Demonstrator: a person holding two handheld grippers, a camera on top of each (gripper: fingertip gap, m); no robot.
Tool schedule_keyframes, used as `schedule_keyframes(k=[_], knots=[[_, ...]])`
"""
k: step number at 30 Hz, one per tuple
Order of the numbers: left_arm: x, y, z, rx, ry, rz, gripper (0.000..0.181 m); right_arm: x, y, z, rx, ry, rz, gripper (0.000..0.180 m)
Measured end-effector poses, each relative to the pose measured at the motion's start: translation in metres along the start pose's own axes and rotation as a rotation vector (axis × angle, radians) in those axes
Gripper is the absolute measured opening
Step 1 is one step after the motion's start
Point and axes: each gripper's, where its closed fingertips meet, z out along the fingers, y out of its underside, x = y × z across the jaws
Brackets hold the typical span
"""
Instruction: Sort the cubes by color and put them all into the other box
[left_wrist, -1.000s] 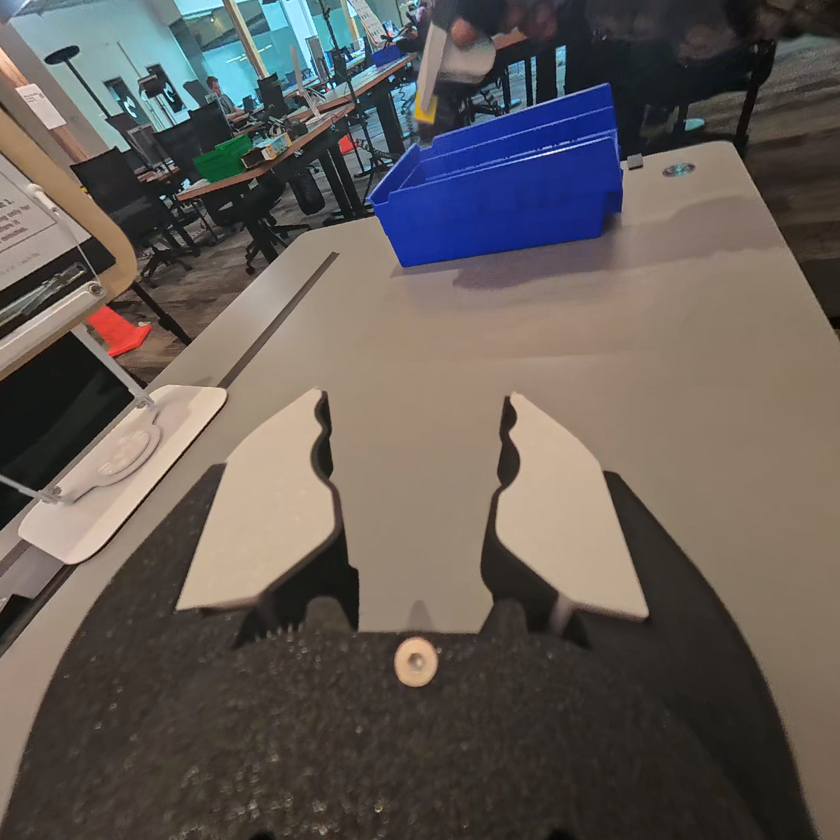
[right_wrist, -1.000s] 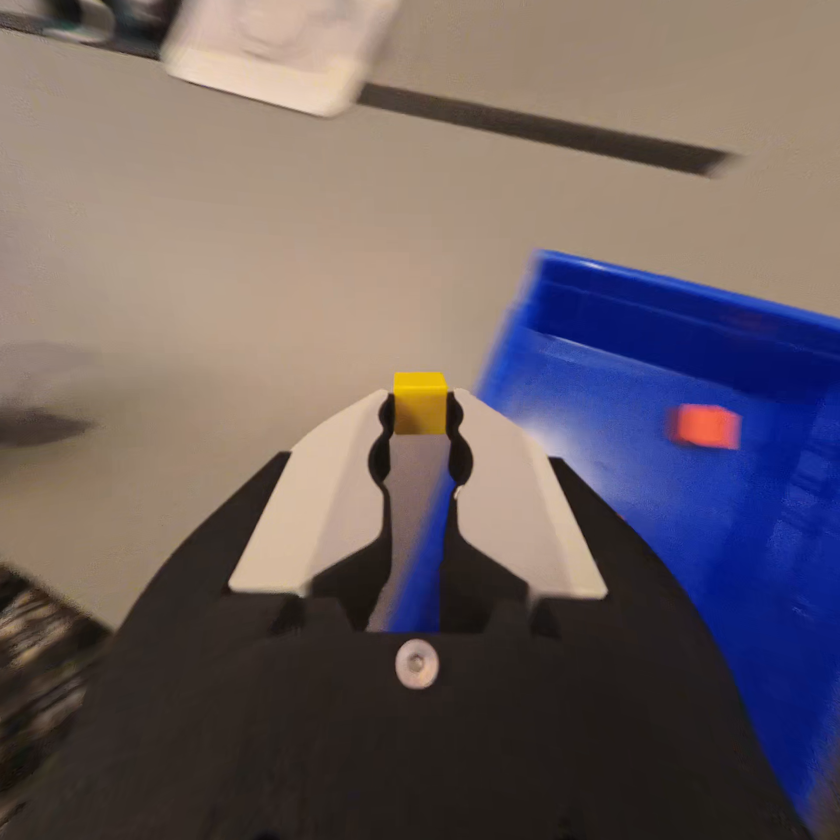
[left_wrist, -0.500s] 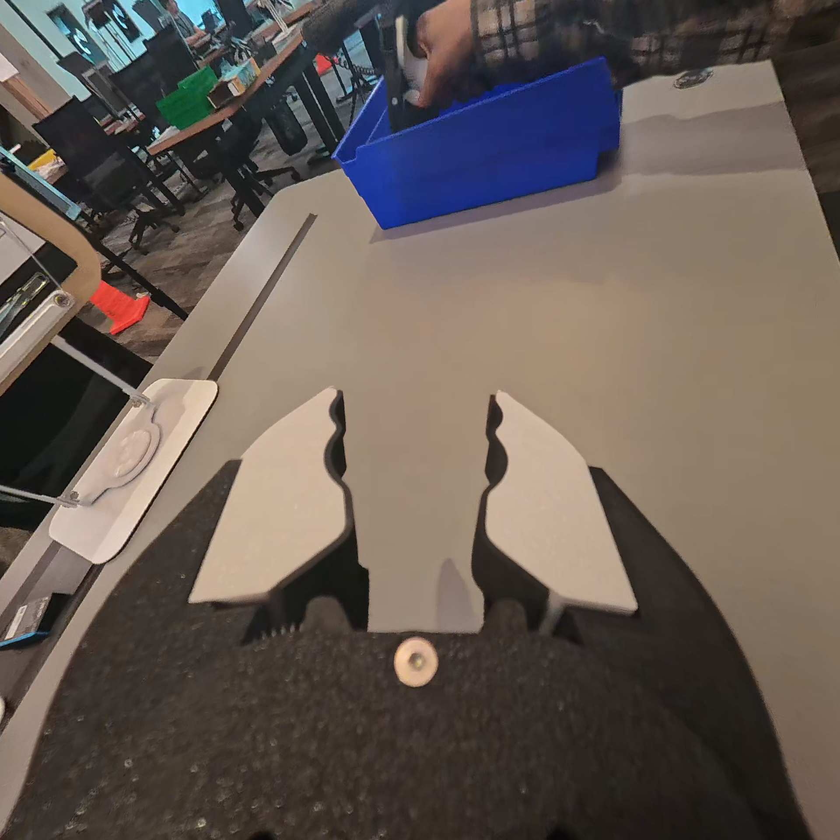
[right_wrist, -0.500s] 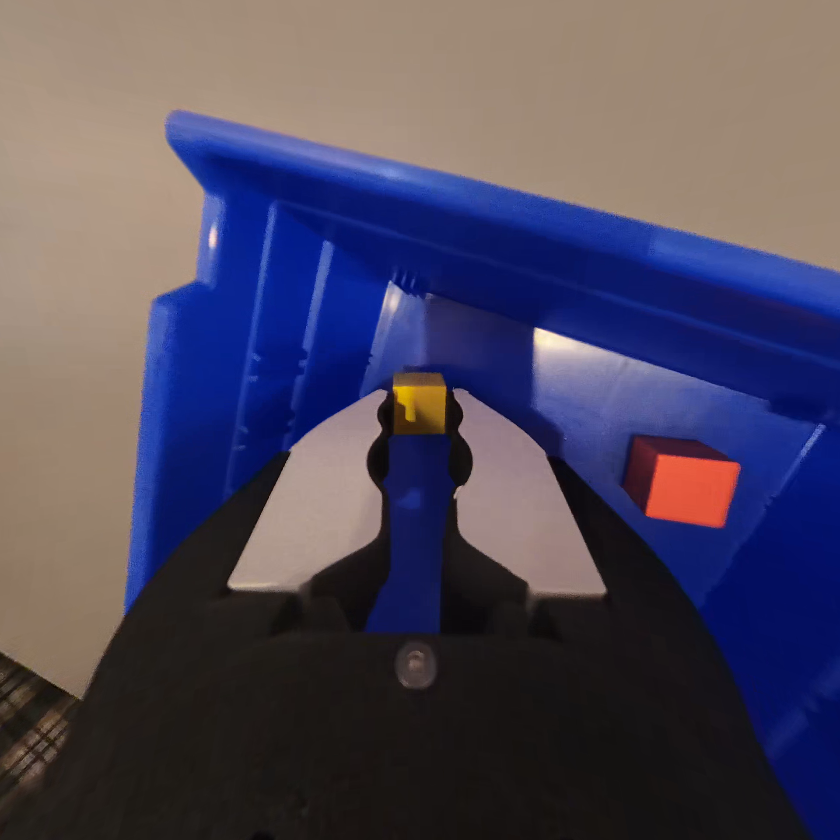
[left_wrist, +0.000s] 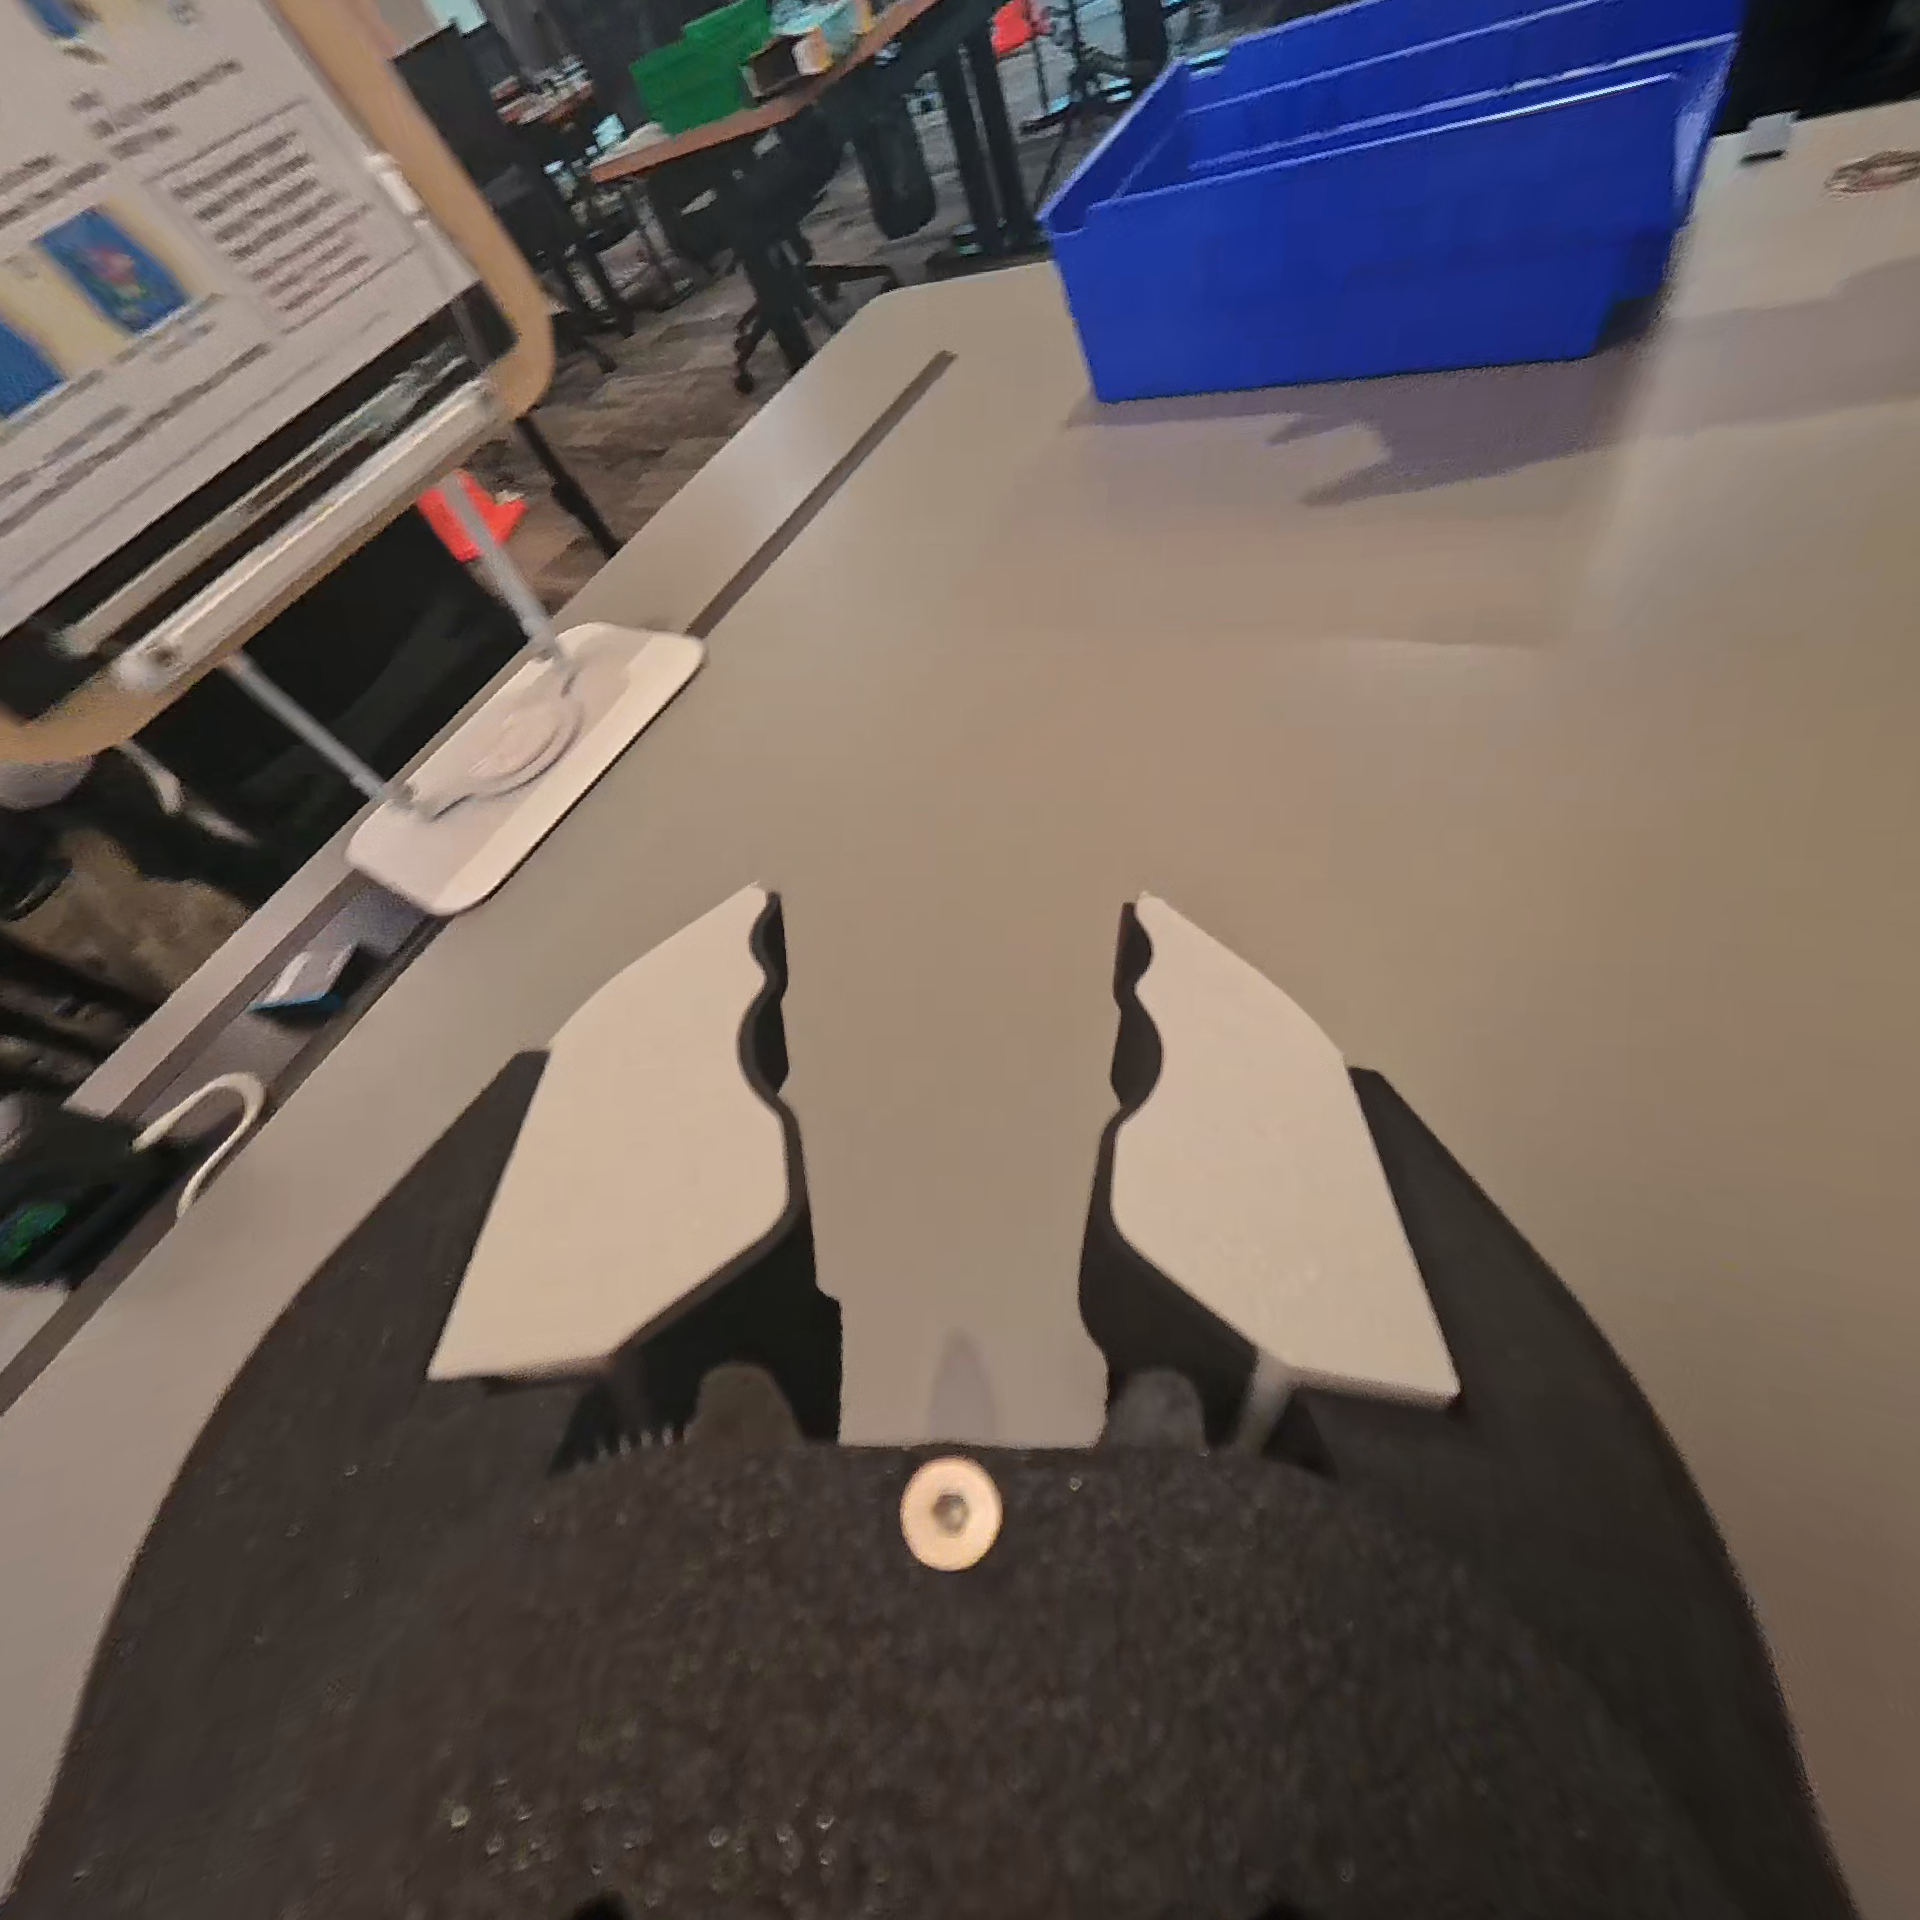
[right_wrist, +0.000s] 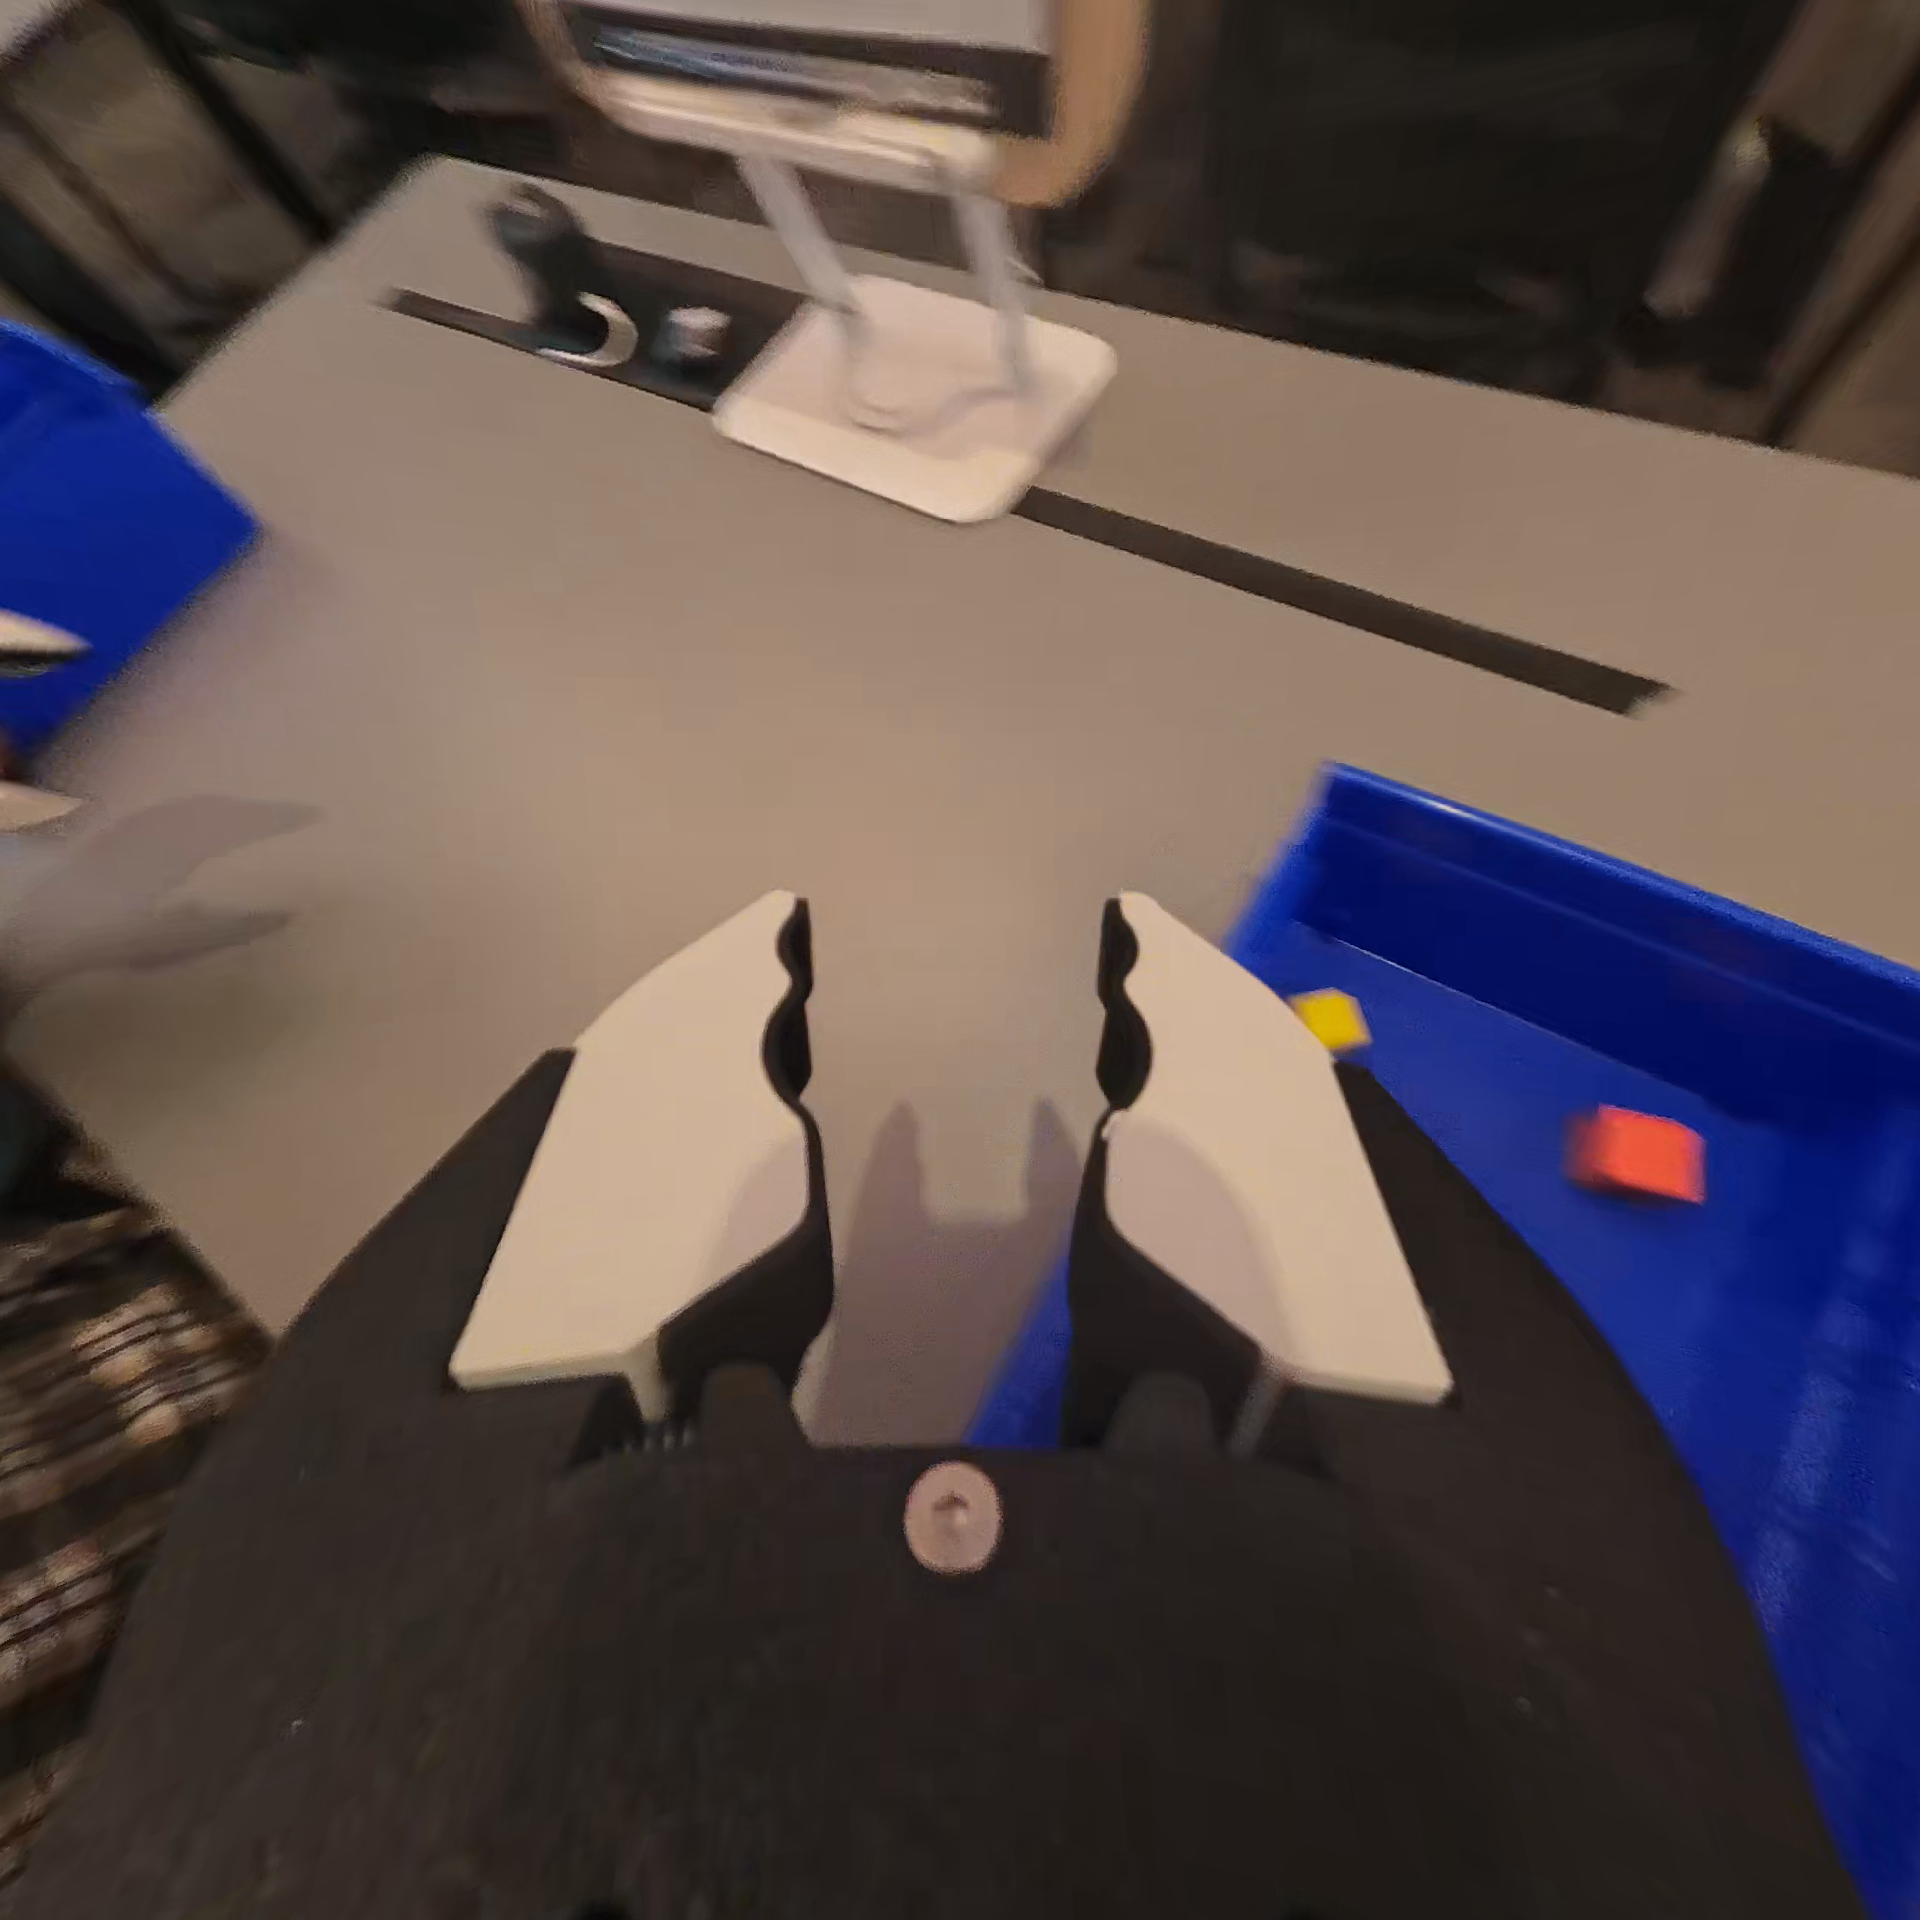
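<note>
In the right wrist view my right gripper (right_wrist: 951, 914) is open and empty, above the grey table just left of a blue box (right_wrist: 1621, 935). A yellow cube (right_wrist: 1330, 1018) and a red cube (right_wrist: 1640, 1155) lie on that box's floor. A second blue box (right_wrist: 94, 540) shows at the left edge, with the other gripper's white fingertips (right_wrist: 31, 649) beside it. In the left wrist view my left gripper (left_wrist: 951, 909) is open and empty over bare table, well short of the blue box (left_wrist: 1371, 249) at the far right. Its inside is hidden.
A white stand base (left_wrist: 530, 758) holding a framed board (left_wrist: 208, 312) sits at the table's left edge; it also shows in the right wrist view (right_wrist: 914, 416). A dark slot (right_wrist: 1299, 603) runs along the table. Office desks and chairs (left_wrist: 769, 135) stand beyond.
My right gripper opened and let go of the yellow cube, which now lies in the box, then drew back out to the left. My left gripper swung a little; the hand left the far box.
</note>
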Motion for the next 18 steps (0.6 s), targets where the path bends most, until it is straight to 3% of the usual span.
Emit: schedule_keyframes(k=[3,7,11,14,18], knots=[[-0.032,0.018,-0.046,-0.068,-0.11,0.016,0.06,-0.076,0.011,0.019,0.073,-0.2,-0.058,0.053],[-0.111,0.057,-0.132,-0.269,-0.347,0.028,0.058,-0.159,0.045,0.065,0.089,-0.451,-0.115,0.053],[-0.192,0.121,-0.211,-0.558,-0.438,0.074,0.057,-0.211,0.078,0.111,0.072,-0.623,-0.093,0.051],[-0.233,0.178,-0.238,-0.741,-0.398,-0.009,0.058,-0.233,0.092,0.13,0.047,-0.726,-0.011,0.05],[-0.264,0.24,-0.24,-0.898,-0.404,-0.238,0.061,-0.243,0.096,0.14,0.027,-0.771,0.054,0.049]])
